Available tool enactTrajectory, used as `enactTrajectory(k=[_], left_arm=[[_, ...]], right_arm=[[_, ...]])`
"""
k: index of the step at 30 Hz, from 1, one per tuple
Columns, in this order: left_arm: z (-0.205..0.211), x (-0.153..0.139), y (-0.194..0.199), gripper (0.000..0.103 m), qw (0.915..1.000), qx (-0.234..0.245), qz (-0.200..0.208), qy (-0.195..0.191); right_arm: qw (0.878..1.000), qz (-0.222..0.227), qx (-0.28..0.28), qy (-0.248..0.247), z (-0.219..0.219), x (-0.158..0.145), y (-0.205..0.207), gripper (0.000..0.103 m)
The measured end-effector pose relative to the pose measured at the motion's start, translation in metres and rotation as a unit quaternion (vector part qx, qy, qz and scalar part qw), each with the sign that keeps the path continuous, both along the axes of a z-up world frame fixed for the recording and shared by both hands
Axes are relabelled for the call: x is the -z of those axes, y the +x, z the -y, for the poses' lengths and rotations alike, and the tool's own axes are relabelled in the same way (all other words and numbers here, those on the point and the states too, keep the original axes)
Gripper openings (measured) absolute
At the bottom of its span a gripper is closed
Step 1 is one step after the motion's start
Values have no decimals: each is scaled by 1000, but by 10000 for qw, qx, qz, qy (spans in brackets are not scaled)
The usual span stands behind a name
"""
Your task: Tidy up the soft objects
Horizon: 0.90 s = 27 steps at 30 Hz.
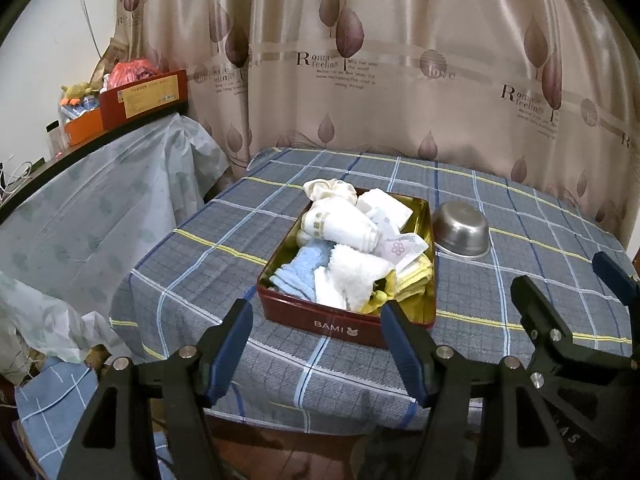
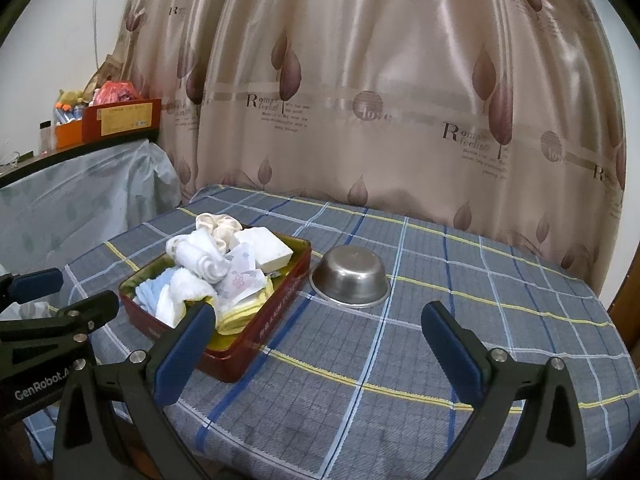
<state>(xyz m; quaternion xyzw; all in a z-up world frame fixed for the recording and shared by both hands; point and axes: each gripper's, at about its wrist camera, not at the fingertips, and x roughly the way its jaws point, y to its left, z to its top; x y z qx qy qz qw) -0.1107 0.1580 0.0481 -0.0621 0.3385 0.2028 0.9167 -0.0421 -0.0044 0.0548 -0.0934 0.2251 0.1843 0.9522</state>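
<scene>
Left wrist view: left claw (image 1: 316, 344), fingers apart and holding nothing, at the desk's (image 1: 192, 264) near edge before a red tin (image 1: 320, 320) marked BAMI. The tin holds soft objects: white sock roll (image 1: 340, 226), blue cloth (image 1: 298, 268), white fluffy towel (image 1: 358, 276), yellow cloth (image 1: 414, 278).

Right wrist view: right claw (image 2: 320, 354), fingers apart and holding nothing. Steel bowl (image 2: 350, 276) upside down just beside the tin.

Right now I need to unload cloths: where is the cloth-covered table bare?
Bare: tablecloth right of the steel bowl, and the near strip before the red tin. Crowded: inside the tin, heaped with soft cloths; the bowl sits close beside it.
</scene>
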Motion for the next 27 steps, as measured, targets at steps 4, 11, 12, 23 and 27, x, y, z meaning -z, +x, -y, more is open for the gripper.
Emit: enactTrajectory(k=[4,11,12,23,27], left_arm=[[0,1,2,68,10000,8,-21,-1],[-1,4,3,68,10000,-5,-43,-15],[-1,4,2,68,10000,0,-47,-9],[0,6,3,68,10000,-14,-68,-7],[-1,7,3,68,10000,-15,-88,-3]], right_arm=[[10000,-13,-12,-18,-1,1,1,102],[10000,-17,-8,-11,-1,3,1,102],[10000,-25,-8,-13,-2,3,1,102],[10000,-32,0,-8,-2,4,1,102],[10000,-26,-1,-4,-2,5,1,102]])
